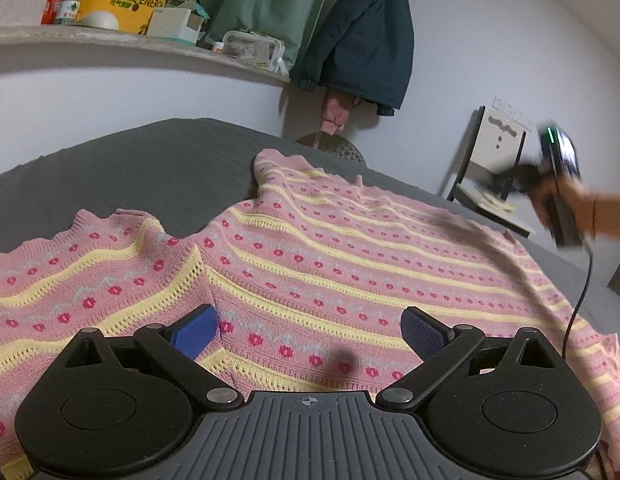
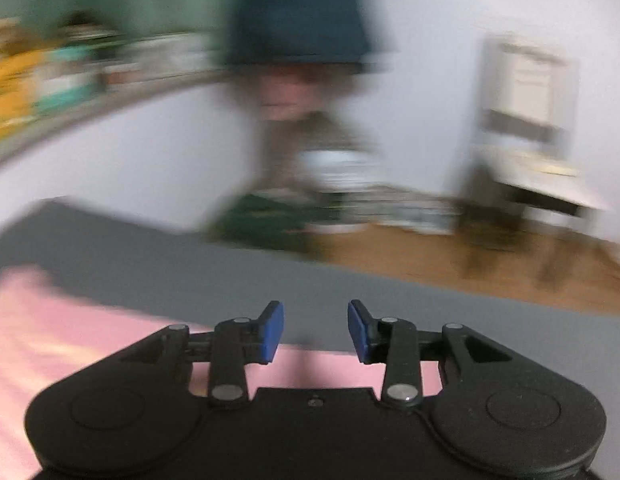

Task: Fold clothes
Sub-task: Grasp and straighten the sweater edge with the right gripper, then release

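**Pink sweater spread flat on grey bed, both tongs empty**

One knitted pink sweater (image 1: 310,256), banded with pale yellow openwork stripes and rows of small red flowers, lies spread across the grey bed (image 1: 129,160), its scalloped edge reaching toward the bed's far edge. The left tongs (image 1: 310,330) hover just over the sweater's near part, blue ribbed pads (image 1: 424,330) wide apart with only knit showing between them. The right tongs (image 2: 316,330), seen through heavy blur, stand partly open and grip nothing, above the sweater's right edge where pink meets grey. From the left view, a hand (image 1: 570,208) carries them beyond the bed's right edge. Behind hang a dark blue jacket (image 1: 366,40) and a cluttered shelf (image 1: 109,36).
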Available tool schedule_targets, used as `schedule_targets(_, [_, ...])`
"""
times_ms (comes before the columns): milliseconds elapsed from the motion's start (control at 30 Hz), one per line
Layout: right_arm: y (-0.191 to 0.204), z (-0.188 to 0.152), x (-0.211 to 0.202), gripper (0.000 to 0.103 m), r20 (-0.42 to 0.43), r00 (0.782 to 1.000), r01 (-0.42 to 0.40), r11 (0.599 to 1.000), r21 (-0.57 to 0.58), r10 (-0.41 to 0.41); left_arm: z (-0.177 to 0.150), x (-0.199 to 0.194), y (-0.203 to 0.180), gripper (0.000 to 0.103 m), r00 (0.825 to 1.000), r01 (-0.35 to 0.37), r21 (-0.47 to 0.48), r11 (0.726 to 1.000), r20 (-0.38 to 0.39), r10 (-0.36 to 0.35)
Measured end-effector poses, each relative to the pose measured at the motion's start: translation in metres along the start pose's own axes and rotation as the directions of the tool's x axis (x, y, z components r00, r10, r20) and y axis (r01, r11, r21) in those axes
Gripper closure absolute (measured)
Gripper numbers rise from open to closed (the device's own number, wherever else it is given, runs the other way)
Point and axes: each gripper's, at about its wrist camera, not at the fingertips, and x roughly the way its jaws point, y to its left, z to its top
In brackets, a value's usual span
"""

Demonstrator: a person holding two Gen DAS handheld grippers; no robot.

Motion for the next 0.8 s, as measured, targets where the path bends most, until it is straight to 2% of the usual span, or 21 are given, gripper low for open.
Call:
schedule_targets(33, [0.033,0.005,-0.001,0.067,-0.022,0.995,-0.097,0.995,-0.024,0.097,0.0,-0.001,-0.001,0.005,1.0,-0.003,0.007,1.0,-0.002,0.003])
schedule_targets(100, [0.106,0.006,0.002,0.069,-0.1,0.969,-0.232,0.972,-0.045,0.226,0.001,-0.004,0.0,0.005,1.0,0.001,0.009,1.0,0.004,-0.001])
schedule_targets(200, [0.214,0.008,0.007,0.08,-0.219,0.891,-0.418,0.907,-0.057,0.397,0.003,-0.009,0.004,0.005,1.0,-0.008,0.003,1.0,0.02,0.008])
schedule_targets(233, [0.239,0.004,0.014,0.084,-0.256,0.88,-0.427,0.902,-0.06,0.4,0.003,-0.01,0.005,0.005,1.0,-0.017,0.0,1.0,0.025,0.017])
schedule_targets(300, [0.289,-0.002,0.027,0.086,-0.329,0.855,-0.445,0.893,-0.066,0.401,0.005,-0.011,0.011,0.005,0.999,-0.027,-0.025,0.999,0.033,0.027])
schedule_targets(333, [0.307,-0.006,0.032,0.086,-0.364,0.849,-0.437,0.897,-0.074,0.383,0.005,-0.011,0.014,0.005,0.999,-0.029,-0.042,0.999,0.036,0.031])
schedule_targets(467, [0.344,-0.019,0.046,0.087,-0.435,0.866,-0.345,0.925,-0.16,0.248,0.007,-0.008,0.026,0.005,0.999,-0.034,-0.123,0.992,0.034,0.038])
schedule_targets(567, [0.346,-0.023,0.051,0.087,-0.439,0.885,-0.265,0.943,-0.201,0.155,0.007,-0.006,0.03,0.005,0.999,-0.034,-0.149,0.988,0.032,0.039])
schedule_targets(667, [0.34,-0.023,0.046,0.087,-0.399,0.907,-0.233,0.947,-0.219,0.131,0.007,-0.005,0.029,0.005,0.999,-0.034,-0.149,0.988,0.028,0.039])
schedule_targets(800, [0.333,-0.024,0.036,0.086,-0.377,0.915,-0.229,0.954,-0.196,0.142,0.007,-0.006,0.028,0.005,0.999,-0.029,-0.158,0.987,0.031,0.034])
